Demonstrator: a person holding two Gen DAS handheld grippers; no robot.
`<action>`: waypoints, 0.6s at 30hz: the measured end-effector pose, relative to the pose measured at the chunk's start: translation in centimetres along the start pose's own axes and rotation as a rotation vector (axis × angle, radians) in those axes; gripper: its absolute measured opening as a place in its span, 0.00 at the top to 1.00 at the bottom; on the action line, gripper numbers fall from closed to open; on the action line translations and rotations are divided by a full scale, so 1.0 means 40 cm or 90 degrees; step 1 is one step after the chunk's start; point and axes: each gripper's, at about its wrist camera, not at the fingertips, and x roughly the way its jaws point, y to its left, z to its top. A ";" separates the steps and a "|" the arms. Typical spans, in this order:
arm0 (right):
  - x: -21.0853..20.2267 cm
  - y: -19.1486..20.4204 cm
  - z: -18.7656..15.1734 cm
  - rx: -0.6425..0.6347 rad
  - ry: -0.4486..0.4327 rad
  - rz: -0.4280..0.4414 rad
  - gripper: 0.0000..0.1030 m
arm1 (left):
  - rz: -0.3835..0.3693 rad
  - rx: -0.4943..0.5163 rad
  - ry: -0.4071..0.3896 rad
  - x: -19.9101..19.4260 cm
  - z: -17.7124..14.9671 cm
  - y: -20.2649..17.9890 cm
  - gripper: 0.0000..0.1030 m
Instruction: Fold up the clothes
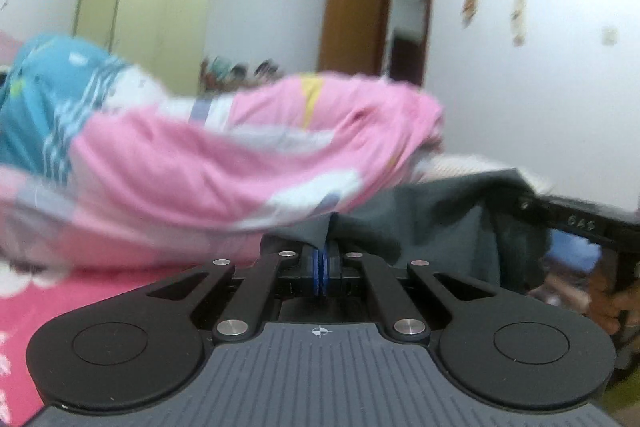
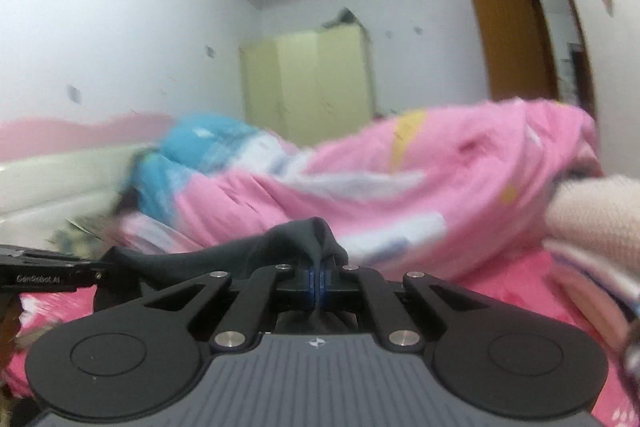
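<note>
Above the pink printed bedding [image 1: 168, 163], you had the dark grey cloth garment [image 1: 440, 223] stretched between both claws: left gripper [image 1: 322, 267] and right gripper [image 2: 319, 283] each pressed together, pinching its edge.

Pink quilt [image 1: 224, 163] heaped; yellow wardrobe [image 2: 308, 87], open door [image 1: 352, 19] behind.

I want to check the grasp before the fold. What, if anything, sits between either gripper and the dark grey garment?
Nothing visible: the left gripper and right gripper are each shut directly on the dark grey garment. The crumpled pink patterned quilt lies behind it.
</note>
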 end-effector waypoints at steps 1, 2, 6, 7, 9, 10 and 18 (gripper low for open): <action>-0.020 0.006 0.019 0.000 -0.009 0.014 0.99 | -0.012 -0.003 -0.008 -0.018 0.019 0.005 1.00; -0.040 0.012 0.040 -0.001 -0.018 0.029 0.99 | -0.025 -0.005 -0.017 -0.036 0.038 0.009 1.00; -0.044 -0.016 0.087 0.052 -0.008 0.081 0.99 | -0.060 -0.039 -0.011 -0.037 0.081 0.052 1.00; -0.026 -0.032 0.087 0.074 0.009 0.088 0.99 | -0.062 -0.053 -0.001 -0.024 0.080 0.068 1.00; 0.025 -0.076 0.069 0.133 0.050 0.095 0.99 | -0.049 -0.082 0.035 0.030 0.059 0.104 1.00; 0.057 -0.099 0.049 0.155 0.072 0.090 0.99 | -0.042 -0.089 0.055 0.055 0.042 0.118 1.00; 0.306 -0.241 -0.172 0.213 0.214 -0.058 0.98 | 0.087 -0.095 0.178 0.304 -0.149 0.202 0.83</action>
